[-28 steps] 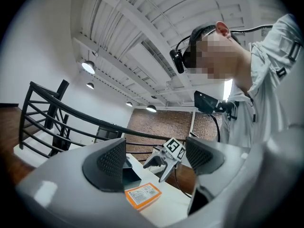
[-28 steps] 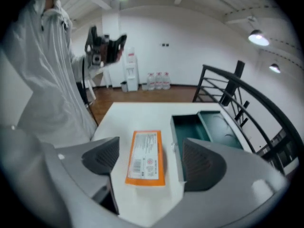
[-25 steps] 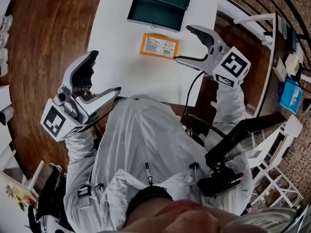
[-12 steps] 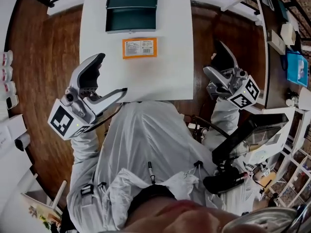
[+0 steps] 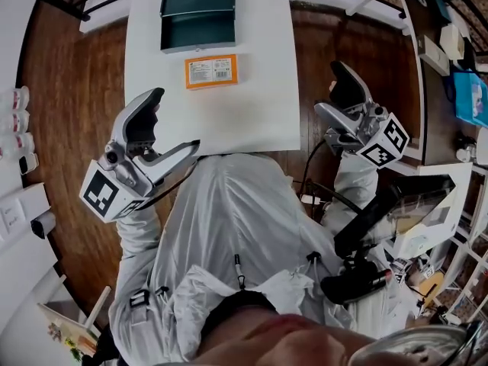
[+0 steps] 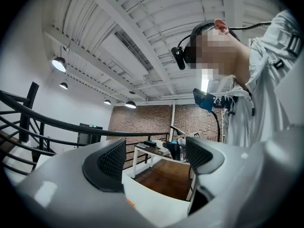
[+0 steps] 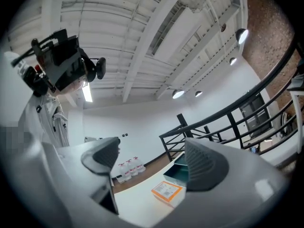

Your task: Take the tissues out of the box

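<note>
Smooth white tabletop (image 5: 252,105), flat orange tissue pack (image 5: 211,72), open green box (image 5: 197,14), left gripper (image 5: 175,120) and right gripper (image 5: 329,87) fingers apart

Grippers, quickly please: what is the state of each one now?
Left gripper: open, holding nothing.
Right gripper: open, holding nothing.

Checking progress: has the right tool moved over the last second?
Yes: the right tool withdrew from beside the orange packet, rightward off the table.
</note>
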`<state>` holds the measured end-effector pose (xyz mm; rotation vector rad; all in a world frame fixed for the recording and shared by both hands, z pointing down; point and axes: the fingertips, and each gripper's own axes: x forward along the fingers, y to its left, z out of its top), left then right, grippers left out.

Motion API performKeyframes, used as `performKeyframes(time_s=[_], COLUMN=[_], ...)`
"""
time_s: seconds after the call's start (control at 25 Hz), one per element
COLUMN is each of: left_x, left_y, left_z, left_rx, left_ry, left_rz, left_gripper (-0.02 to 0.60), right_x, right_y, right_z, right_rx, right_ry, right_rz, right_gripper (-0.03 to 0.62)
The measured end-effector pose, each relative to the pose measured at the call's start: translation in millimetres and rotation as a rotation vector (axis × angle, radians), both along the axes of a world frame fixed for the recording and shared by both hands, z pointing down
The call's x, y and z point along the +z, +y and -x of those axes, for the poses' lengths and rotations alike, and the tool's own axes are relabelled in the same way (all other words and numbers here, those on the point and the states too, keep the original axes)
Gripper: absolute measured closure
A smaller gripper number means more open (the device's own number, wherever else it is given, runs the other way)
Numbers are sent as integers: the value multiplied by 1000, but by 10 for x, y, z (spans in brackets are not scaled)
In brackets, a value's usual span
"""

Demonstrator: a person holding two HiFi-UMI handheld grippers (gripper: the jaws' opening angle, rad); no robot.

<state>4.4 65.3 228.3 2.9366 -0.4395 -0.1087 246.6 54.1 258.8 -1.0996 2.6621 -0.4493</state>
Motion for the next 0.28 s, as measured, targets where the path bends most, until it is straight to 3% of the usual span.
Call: performKeyframes(time_s=[0.28], left_x=[-24], left_y=[106], left_z=[14], left_rx=[-16], left_ry=[3], left_rz=[-15], left_gripper=[173], right_x=[-11], right_y=[86], right_z=[-6], right_rx=[1], right_ry=[8], right_rz=[-12], right_gripper=[164])
